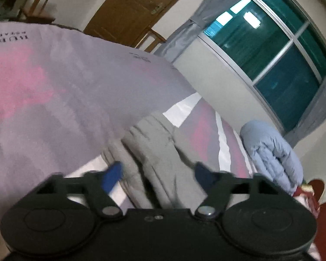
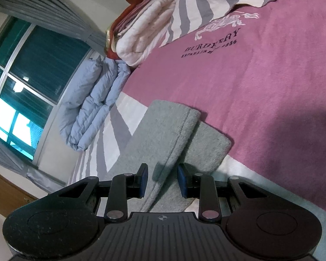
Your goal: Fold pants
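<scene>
Grey pants (image 2: 169, 134) lie on the pink bedspread (image 2: 260, 82), their two legs laid together with one leg end folded over the other. My right gripper (image 2: 162, 180) is open, its blue pads on either side of the upper leg's seam, low over the cloth. In the left wrist view the grey pants (image 1: 154, 152) look bunched and blurred just ahead of my left gripper (image 1: 158, 174). That gripper is open with its blue pads wide apart and nothing between them.
A folded light blue quilt (image 2: 93, 104) lies by the window wall; it also shows in the left wrist view (image 1: 271, 152). A stack of white and red folded bedding (image 2: 145, 26) sits beyond it. A window (image 1: 271, 43) and a wooden door (image 1: 130, 10) stand behind.
</scene>
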